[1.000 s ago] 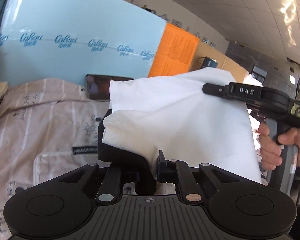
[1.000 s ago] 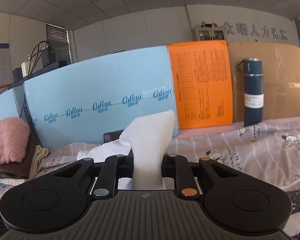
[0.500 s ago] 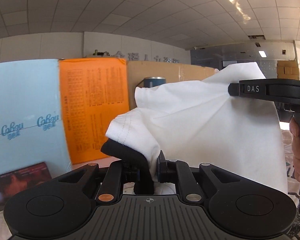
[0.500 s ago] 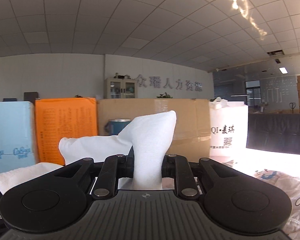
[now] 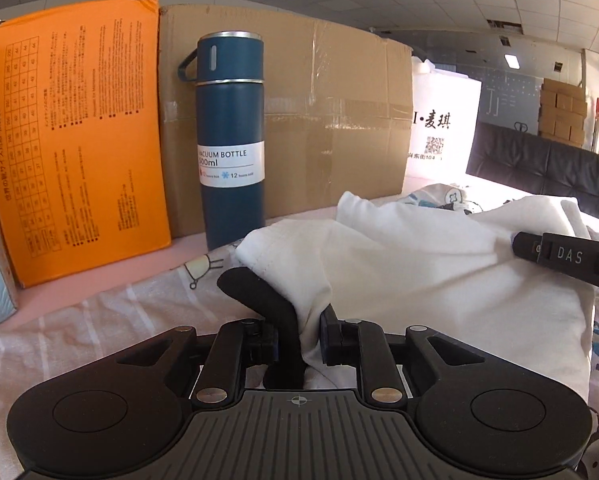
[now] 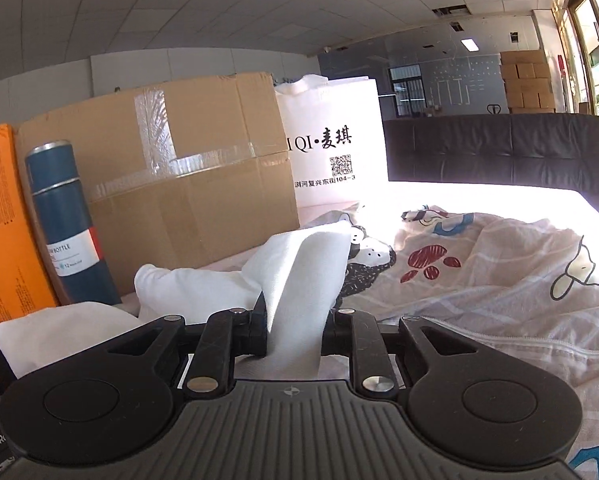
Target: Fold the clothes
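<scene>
A white garment point(image 5: 427, 276) stretches between both grippers, low over the printed bedsheet point(image 5: 79, 328). My left gripper point(image 5: 305, 334) is shut on one bunched edge of it. My right gripper point(image 6: 295, 332) is shut on another fold of the same white garment point(image 6: 299, 276), which rises between its fingers. In the left wrist view the right gripper's black body point(image 5: 567, 258), marked DAS, lies at the right against the cloth. Part of the left gripper's hold is hidden by the fabric.
A blue vacuum bottle point(image 5: 231, 136) stands before a cardboard box point(image 5: 331, 120), with an orange board point(image 5: 75, 136) to its left. A white paper bag point(image 6: 335, 148) and a dark sofa point(image 6: 499, 148) sit behind. Cartoon-print bedding point(image 6: 479, 272) is rumpled at the right.
Both grippers swung to the right and came down, carrying the white garment from in front of the blue board to low over the bedding near the bottle and box.
</scene>
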Action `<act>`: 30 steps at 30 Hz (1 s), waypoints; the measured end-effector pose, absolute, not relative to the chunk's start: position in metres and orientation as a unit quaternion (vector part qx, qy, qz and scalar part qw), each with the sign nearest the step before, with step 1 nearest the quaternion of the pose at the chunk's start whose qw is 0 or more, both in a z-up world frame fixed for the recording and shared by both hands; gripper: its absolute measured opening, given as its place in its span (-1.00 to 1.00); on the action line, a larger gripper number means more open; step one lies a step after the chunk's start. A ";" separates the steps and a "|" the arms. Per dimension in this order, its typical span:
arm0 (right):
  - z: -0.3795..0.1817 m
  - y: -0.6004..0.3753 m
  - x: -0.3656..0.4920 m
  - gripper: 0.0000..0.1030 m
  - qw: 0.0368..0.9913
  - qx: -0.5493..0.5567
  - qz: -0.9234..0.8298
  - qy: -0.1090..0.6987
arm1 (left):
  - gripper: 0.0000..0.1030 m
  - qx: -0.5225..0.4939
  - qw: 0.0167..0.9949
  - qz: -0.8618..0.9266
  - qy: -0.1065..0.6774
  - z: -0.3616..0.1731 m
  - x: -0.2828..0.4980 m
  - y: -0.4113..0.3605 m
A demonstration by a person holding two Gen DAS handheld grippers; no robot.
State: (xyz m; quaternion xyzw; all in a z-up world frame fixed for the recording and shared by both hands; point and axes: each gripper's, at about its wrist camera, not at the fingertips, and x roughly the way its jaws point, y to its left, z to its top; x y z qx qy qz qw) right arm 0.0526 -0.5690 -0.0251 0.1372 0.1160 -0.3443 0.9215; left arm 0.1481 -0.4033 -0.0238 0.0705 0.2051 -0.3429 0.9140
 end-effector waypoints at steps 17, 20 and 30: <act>-0.006 -0.523 -0.014 0.67 0.896 0.120 -0.422 -0.074 | 1.00 0.047 0.952 -0.304 0.009 0.023 0.081 -0.255; 0.004 -0.496 -0.027 0.71 0.899 0.103 -0.417 -0.086 | 1.00 0.031 0.953 -0.302 0.013 0.024 0.076 -0.226; 0.018 -0.367 -0.052 0.76 0.934 0.120 -0.337 -0.001 | 1.00 -0.002 0.939 -0.343 0.036 0.010 0.070 -0.169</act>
